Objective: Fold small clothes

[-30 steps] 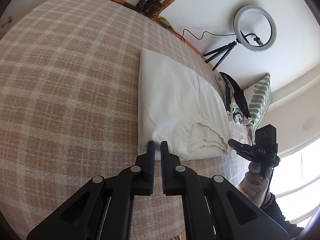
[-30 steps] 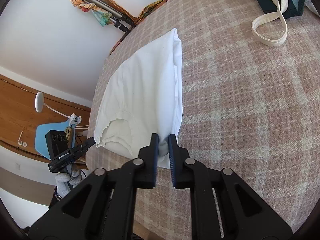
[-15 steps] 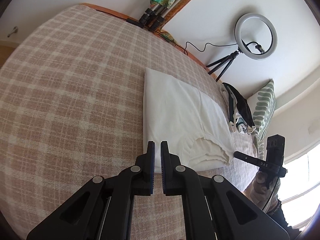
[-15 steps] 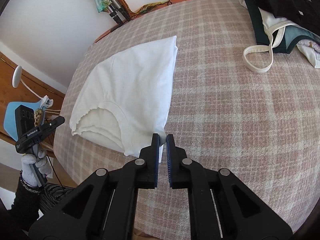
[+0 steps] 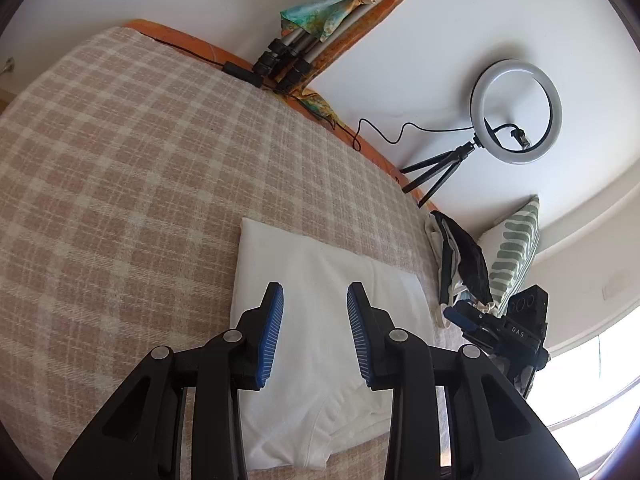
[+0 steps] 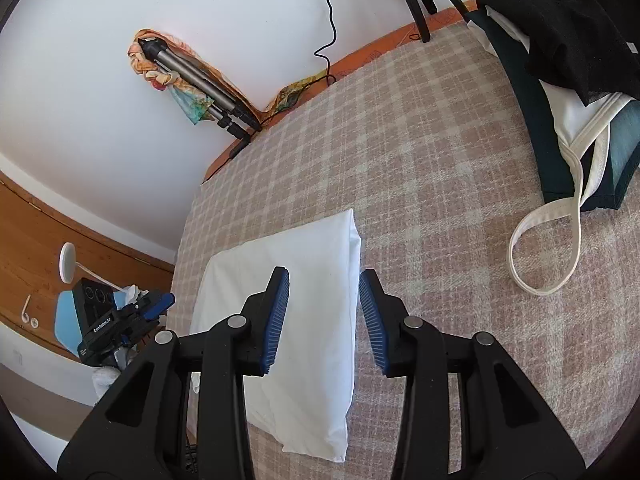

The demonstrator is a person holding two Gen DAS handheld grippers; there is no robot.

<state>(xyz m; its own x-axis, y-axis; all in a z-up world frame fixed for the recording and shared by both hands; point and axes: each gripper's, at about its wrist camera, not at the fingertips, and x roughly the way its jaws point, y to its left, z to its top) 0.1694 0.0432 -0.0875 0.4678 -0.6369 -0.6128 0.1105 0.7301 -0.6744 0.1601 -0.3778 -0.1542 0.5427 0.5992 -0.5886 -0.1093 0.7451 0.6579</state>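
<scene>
A white folded garment [image 5: 316, 292] lies flat on the plaid blanket [image 5: 120, 184]; it also shows in the right wrist view [image 6: 312, 280]. My left gripper [image 5: 315, 300] is open and empty, held above the garment's near half. My right gripper [image 6: 324, 286] is open and empty, held above the garment's right folded edge. Each gripper shows in the other's view: the right one [image 5: 496, 328] past the garment's right side, the left one [image 6: 120, 312] past its left side.
A pile of unfolded clothes [image 6: 568, 80] with a white strap loop [image 6: 544, 240] lies at the blanket's right. A striped pillow [image 5: 512, 248], a ring light on a tripod [image 5: 516, 112] and folded tripods [image 5: 304, 52] stand along the wall.
Both grippers have opened and let go of the garment's near corners, which now lie flat. Both have lifted and moved forward over the garment.
</scene>
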